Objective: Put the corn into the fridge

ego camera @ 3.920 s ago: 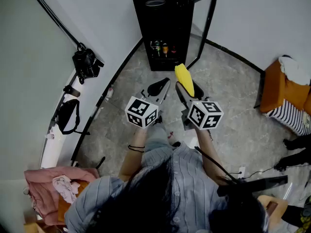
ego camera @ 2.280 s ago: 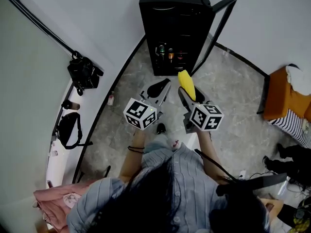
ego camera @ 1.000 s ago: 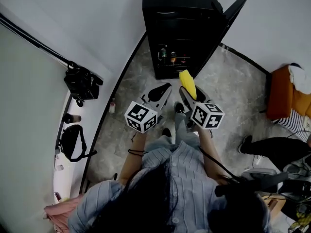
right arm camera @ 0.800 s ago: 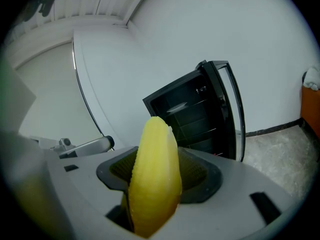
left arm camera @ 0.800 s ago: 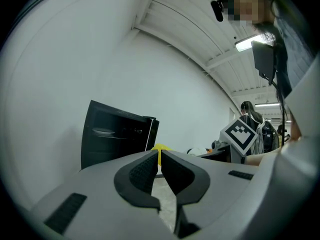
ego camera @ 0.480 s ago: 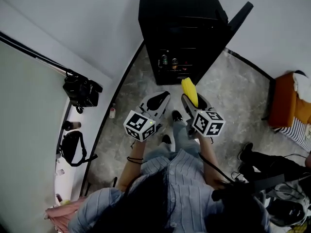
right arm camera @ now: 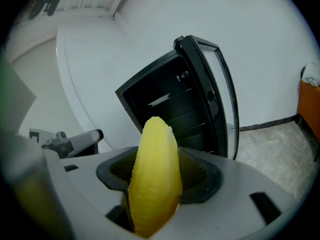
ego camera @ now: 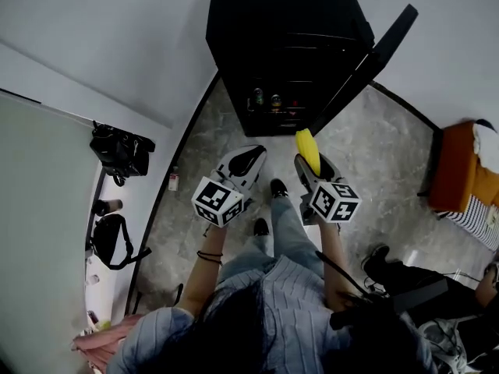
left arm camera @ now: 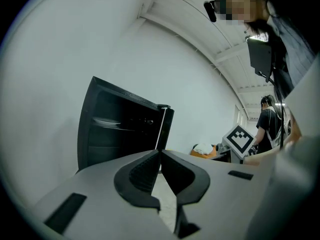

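We stand at the black mini fridge with the right gripper [ego camera: 313, 167] clenched on an ear of corn [right arm camera: 155, 169]. The cob is pinched low down between the jaws, and its long axis runs out along them, so the pointed yellow tip leads the way. Beside it, the left gripper [left arm camera: 159, 156] carries nothing, its jaws closed tip to tip.

Ahead of both, across a strip of stone floor [ego camera: 366, 162], the fridge [ego camera: 281, 45] is open, its glass door [ego camera: 366, 65] swung out to our right. In the head view the cob's tip lies just beside the foot of that door, with the dark cavity beyond and slightly to our left.

Small bottles and cans [ego camera: 273, 101] line the lowest shelf. The right gripper view shows bare racks [right arm camera: 167, 100] higher up.

The corn is not yet inside. We judge that the coming move is a straight push forward by the right gripper, tip first, angled a little left to clear the door edge.
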`<state>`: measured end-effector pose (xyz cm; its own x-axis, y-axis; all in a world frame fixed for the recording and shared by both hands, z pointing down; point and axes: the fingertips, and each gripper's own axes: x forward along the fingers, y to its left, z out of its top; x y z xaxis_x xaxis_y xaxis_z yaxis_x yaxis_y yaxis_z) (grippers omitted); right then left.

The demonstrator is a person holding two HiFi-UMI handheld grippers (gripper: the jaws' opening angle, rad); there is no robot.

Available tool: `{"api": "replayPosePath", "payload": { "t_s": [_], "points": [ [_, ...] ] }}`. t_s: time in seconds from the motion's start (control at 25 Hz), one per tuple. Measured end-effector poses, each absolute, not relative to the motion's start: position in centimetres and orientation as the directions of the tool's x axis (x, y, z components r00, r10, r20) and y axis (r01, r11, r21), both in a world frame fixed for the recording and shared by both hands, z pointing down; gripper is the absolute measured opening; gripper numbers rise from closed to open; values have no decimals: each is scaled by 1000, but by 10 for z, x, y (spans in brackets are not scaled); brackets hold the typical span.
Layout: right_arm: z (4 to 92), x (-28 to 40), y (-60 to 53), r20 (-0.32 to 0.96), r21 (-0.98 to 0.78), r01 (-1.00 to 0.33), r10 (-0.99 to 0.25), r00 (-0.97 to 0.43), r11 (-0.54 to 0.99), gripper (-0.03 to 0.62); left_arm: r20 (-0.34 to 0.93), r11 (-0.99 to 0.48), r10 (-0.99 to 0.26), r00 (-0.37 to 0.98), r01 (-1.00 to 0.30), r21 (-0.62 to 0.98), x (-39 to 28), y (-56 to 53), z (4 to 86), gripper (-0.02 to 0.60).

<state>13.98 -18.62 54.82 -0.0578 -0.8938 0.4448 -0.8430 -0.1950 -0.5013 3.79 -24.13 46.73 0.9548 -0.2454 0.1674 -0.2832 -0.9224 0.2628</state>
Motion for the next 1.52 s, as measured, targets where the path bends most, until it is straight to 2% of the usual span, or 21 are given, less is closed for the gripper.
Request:
{"api": "replayPosePath", "payload": {
  "t_s": [0.56, 1.52],
  "points": [
    [593, 184, -277, 467, -448, -882, -880, -91, -146, 247, 182, -930, -244, 953, -283, 235, 84, -304, 504, 8],
    [669, 233, -406, 533, -332, -938, -841, -96, -103, 247, 189, -932, -256, 948, -294, 212, 112, -355, 536, 8]
  ]
}}
